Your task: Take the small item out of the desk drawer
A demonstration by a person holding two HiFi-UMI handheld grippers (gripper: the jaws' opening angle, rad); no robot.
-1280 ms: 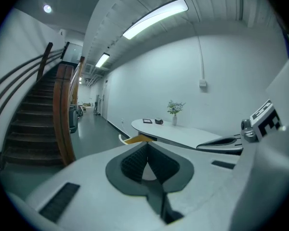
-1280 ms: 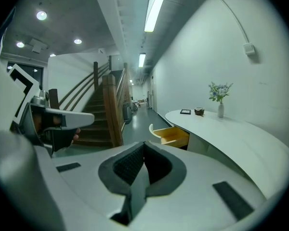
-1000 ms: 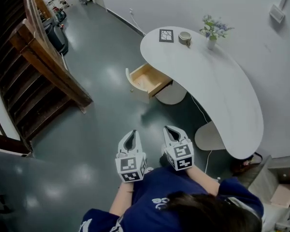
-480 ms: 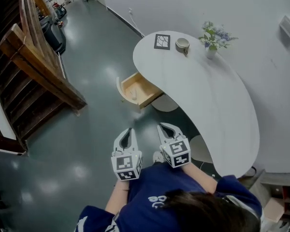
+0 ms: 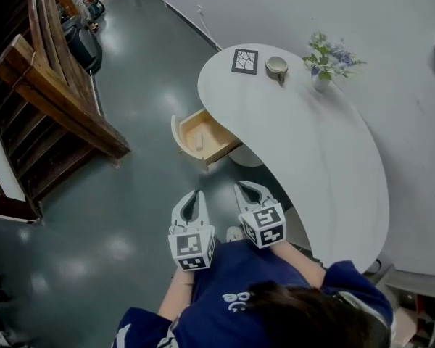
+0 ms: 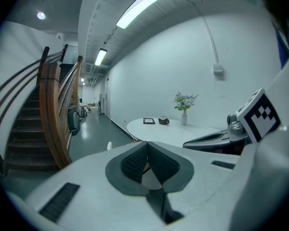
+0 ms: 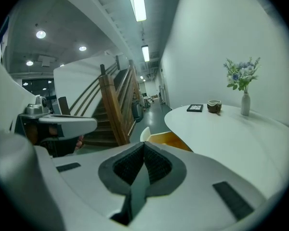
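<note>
1. Close to our chest, we are holding the left gripper (image 5: 194,194) and right gripper (image 5: 245,188) clenched shut, empty.
2. The small item (image 5: 199,142) is lying in the open drawer (image 5: 216,125), well ahead.
3. Reaching in with shut jaws, we risk knocking it aside.

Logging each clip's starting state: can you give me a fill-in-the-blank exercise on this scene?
The desk drawer stands ___. The left gripper and right gripper are both ___, holding nothing. The vase on the desk holds ___.
Missing words: open; shut; flowers.
</note>
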